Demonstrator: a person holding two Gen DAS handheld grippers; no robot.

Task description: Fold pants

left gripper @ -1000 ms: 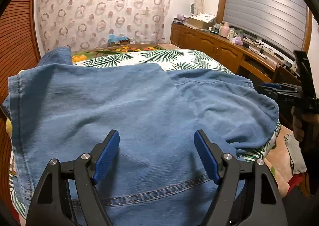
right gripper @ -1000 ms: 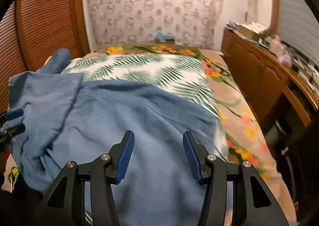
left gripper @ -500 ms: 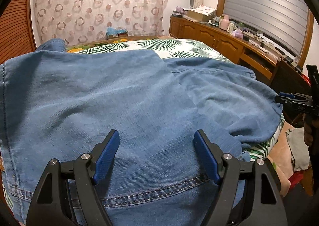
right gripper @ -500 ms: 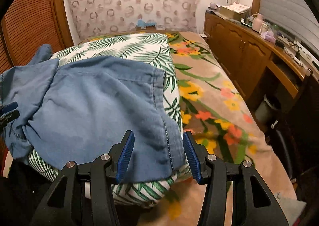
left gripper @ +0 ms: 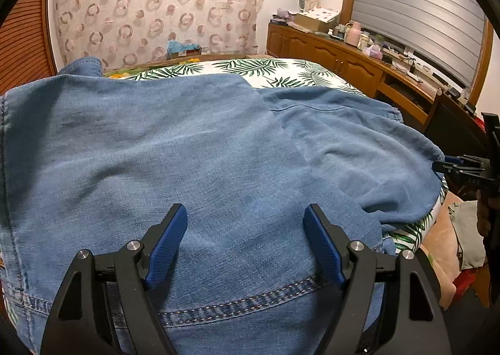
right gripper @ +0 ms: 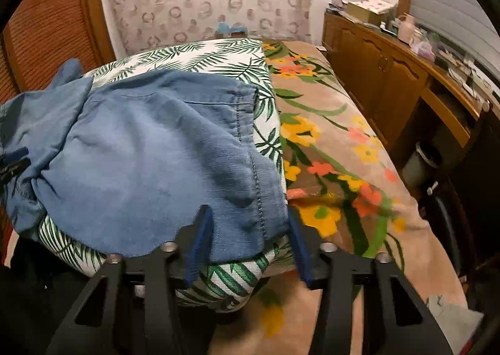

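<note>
Blue denim pants (left gripper: 187, 151) lie spread over a leaf-print cushion (left gripper: 281, 73) on the bed. My left gripper (left gripper: 245, 211) hovers open just above the denim, near a stitched seam (left gripper: 237, 301), with nothing pinched between its pads. In the right wrist view the pants (right gripper: 140, 167) end in a stitched hem at the cushion's right edge. My right gripper (right gripper: 248, 214) straddles that hem corner; its jaws are closing, with denim between the pads and not pressed. The right gripper also shows at the far right of the left wrist view.
The leaf-print cushion (right gripper: 203, 58) sits on a floral blanket (right gripper: 328, 151) covering the bed. A wooden cabinet (right gripper: 375, 79) with cluttered top runs along the right. A louvred wooden door (right gripper: 47, 26) stands on the left, a patterned curtain (left gripper: 156, 11) behind.
The right gripper has moved right, from over the middle of the pants to the hem corner at the cushion's edge, and its jaws have narrowed. The left gripper has stayed open over the denim.
</note>
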